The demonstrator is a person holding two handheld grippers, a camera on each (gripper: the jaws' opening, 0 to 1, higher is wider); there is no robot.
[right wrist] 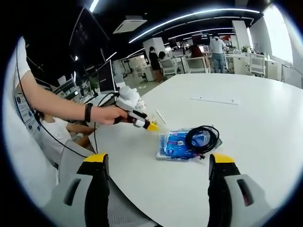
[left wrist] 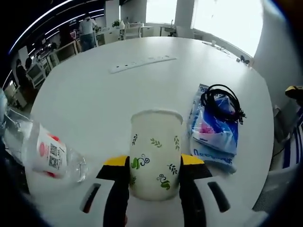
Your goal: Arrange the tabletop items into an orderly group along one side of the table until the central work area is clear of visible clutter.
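between the left gripper (left wrist: 154,182) jaws sits an upright paper cup (left wrist: 155,153), held low on its body; thin walls look light and crushable, so grip gently. right gripper (right wrist: 155,182) hangs wide, holding nothing, above the table (right wrist: 255,123) edge.

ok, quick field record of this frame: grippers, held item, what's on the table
left gripper: shut on paper cup, upright, leaf print
right gripper: open, nothing between the fingers
plastic bottle: lying on its side, left of the cup in the left gripper view
blue packet: flat on the white table
black cable: coiled on top of the packet
power strip: farther back on the table
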